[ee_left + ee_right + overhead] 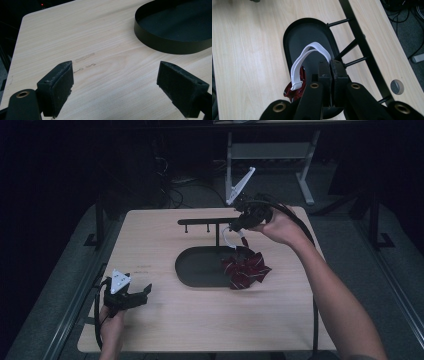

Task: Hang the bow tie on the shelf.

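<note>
- Right tool (243,221) raised above the far end of the black oval metal tray (192,270), jaws pressed together on the white elastic strap (298,65) of the dark red striped fabric bow tie (246,271) — gripped by the strap, probably because the thin band is easier to hook than the bulky bow.
- Bow tie itself hanging low, draped over the tray's right rim with its lower folds on the light wooden bench (200,320); strap drawn up in a loop from bow to jaws.
- Black metal rack with short pegs (207,222) standing just behind the tray — right tool close beside its bar, likely so the loop can go over a peg.
- Left tool (120,82) resting low near the bench's front-left corner, jaws wide apart with nothing between them, well away from the tray; seemingly parked to keep out of the way.
</note>
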Action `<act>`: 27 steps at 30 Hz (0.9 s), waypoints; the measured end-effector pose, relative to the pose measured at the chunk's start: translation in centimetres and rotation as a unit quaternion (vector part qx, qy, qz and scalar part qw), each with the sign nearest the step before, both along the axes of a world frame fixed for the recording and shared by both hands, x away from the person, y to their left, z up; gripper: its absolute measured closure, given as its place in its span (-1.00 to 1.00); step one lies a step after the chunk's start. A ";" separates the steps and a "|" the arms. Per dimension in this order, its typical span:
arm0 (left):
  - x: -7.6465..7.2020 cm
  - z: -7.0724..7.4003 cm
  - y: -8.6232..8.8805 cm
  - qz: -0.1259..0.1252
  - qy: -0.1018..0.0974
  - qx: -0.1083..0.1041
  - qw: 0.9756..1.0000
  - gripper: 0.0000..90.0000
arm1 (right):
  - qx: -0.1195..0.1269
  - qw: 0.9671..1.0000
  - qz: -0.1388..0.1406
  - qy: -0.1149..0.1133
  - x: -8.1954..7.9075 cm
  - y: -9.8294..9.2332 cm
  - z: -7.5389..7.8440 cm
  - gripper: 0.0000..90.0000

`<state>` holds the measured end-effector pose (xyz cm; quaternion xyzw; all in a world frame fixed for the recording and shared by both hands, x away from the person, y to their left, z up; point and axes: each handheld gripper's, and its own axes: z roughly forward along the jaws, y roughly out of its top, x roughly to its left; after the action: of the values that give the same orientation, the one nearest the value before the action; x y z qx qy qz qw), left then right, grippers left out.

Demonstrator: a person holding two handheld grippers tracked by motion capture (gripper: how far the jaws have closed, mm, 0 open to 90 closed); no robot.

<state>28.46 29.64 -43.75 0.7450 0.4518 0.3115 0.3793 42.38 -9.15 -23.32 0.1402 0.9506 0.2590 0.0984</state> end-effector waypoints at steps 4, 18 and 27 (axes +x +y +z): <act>0.0 0.1 0.1 0.001 -0.003 -0.001 1.000 -0.70 | -0.002 1.000 -0.002 0.001 0.5 0.4 0.0 0.94; 0.0 0.0 0.0 0.001 0.000 -0.001 1.000 -0.70 | -0.003 1.000 -0.016 0.002 2.2 1.0 0.4 0.94; 0.0 0.0 0.0 0.000 -0.004 -0.006 1.000 -0.70 | -0.001 1.000 -0.027 -0.001 3.3 1.2 0.3 0.94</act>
<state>28.51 29.61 -43.79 0.7410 0.4525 0.3119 0.3859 45.73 -7.93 -23.06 0.1652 0.9467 0.2552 0.1061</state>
